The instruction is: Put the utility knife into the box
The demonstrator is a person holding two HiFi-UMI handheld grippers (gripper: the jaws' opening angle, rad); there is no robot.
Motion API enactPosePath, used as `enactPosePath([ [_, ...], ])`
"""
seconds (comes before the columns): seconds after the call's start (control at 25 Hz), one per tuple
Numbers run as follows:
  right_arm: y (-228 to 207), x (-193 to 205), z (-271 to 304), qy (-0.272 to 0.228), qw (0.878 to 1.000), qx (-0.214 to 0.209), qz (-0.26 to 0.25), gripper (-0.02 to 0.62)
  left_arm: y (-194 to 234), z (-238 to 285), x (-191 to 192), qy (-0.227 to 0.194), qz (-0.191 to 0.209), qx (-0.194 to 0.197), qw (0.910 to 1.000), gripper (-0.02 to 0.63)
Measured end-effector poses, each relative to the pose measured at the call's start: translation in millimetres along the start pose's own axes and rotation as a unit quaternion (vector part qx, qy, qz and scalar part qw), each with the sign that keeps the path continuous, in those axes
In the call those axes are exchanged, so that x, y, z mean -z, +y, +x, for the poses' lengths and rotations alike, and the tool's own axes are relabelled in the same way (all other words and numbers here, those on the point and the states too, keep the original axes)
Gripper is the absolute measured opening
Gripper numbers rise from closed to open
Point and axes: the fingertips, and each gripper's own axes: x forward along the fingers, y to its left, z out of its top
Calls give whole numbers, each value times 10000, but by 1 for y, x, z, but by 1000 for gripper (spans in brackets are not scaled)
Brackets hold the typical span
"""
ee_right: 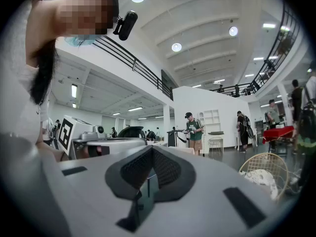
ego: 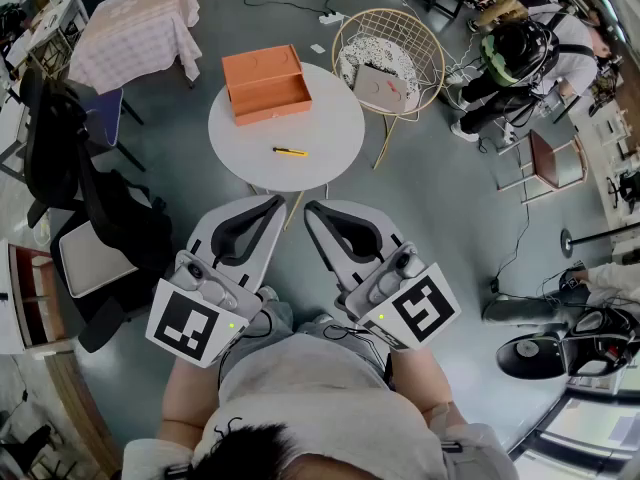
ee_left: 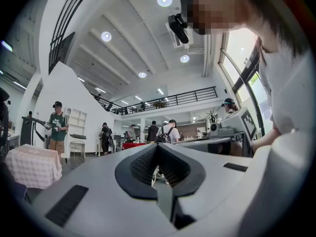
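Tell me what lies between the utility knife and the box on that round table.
Nothing visible: the utility knife lies apart from the orange box, with only bare white table between them.

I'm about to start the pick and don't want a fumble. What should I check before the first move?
1. Utility knife lies free on the round table: ok.
2. Orange box stands on the same table, apart from the knife: ok.
3. Box open to take the knife: cannot tell.
4. Left gripper empty: ok, jaws together on nothing.
5. Right gripper jaws apart for a grasp: not ok, they are together.
6. A gripper at the knife: not ok, both are held near the person's body.
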Motion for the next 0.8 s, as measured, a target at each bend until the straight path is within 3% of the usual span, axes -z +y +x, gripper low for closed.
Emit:
enactPosePath([
  [0.52, -7, -1, 30, 31, 10000, 27, -39, 8, 30, 5, -1, 3, 17, 84, 10000, 9],
  [0.8, -23, 11, 58, 152, 9995, 243, -111, 8, 64, 9, 20, 101, 148, 184, 9997, 9],
])
